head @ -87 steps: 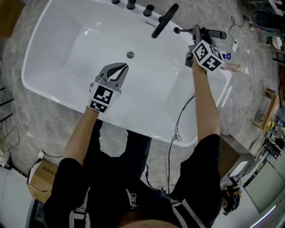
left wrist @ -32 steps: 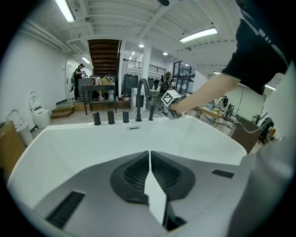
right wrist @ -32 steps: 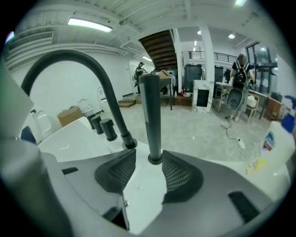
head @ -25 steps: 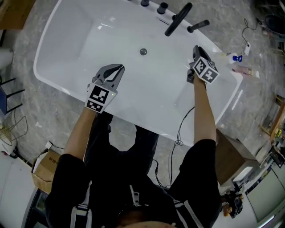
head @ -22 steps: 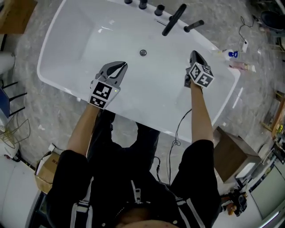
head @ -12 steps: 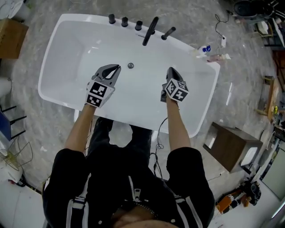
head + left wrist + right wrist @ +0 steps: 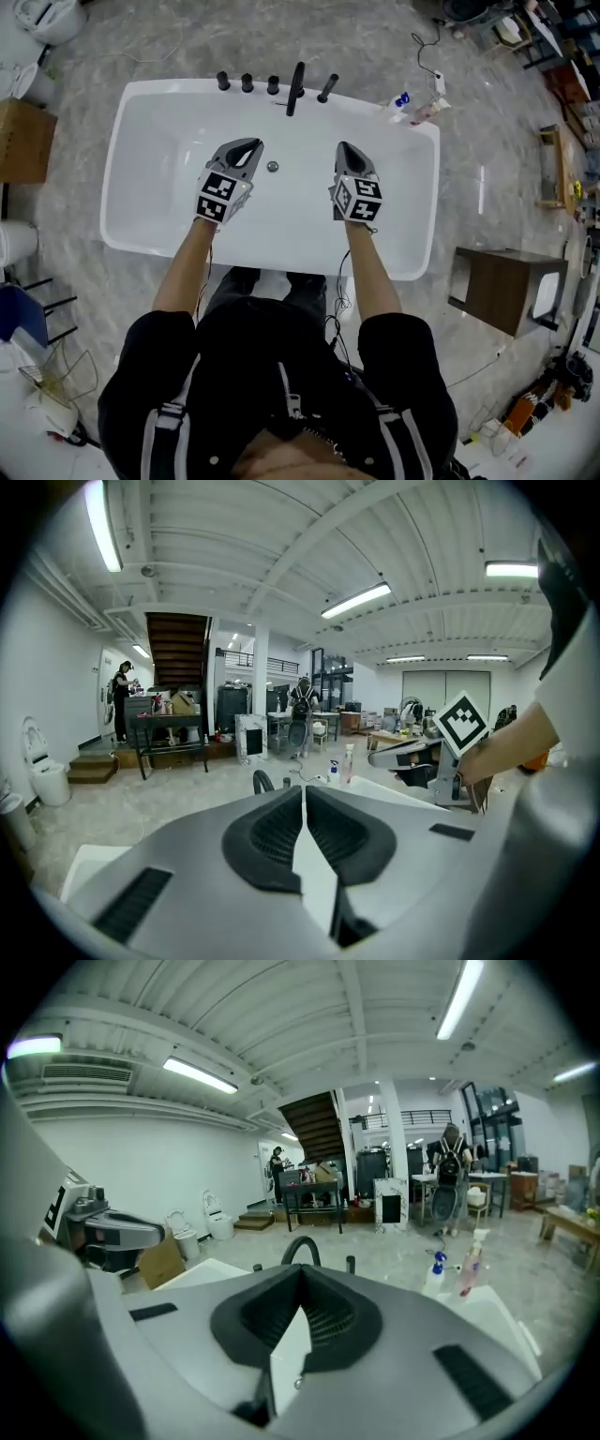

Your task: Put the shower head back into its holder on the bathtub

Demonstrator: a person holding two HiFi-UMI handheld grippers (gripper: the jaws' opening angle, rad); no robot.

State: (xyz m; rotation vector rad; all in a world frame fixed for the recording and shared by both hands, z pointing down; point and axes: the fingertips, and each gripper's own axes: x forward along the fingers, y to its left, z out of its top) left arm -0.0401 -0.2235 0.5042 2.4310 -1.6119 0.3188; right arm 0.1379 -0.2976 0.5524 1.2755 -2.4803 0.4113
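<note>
The white bathtub [image 7: 141, 225] fills the middle of the head view. On its far rim the black shower head [image 7: 327, 89] stands by the black spout [image 7: 296, 87] and three black knobs [image 7: 247, 82], no gripper touching it. My left gripper [image 7: 250, 144] hovers over the tub's left half, jaws shut and empty. My right gripper [image 7: 341, 149] hovers level with it over the right half, also shut and empty. In the left gripper view the shut pads [image 7: 281, 832] hold nothing. The right gripper view shows the shut pads [image 7: 328, 1316] with the spout [image 7: 300, 1245] beyond them.
Two spray bottles [image 7: 405, 99] stand on the tub's far right corner. A dark wooden side table [image 7: 502, 291] is on the floor at the right, a cardboard box [image 7: 23, 141] at the left. People and tables [image 7: 169, 726] stand far off in the hall.
Both grippers have risen and drawn back from the far rim toward the person. The right gripper left the shower head's side and came level with the left one.
</note>
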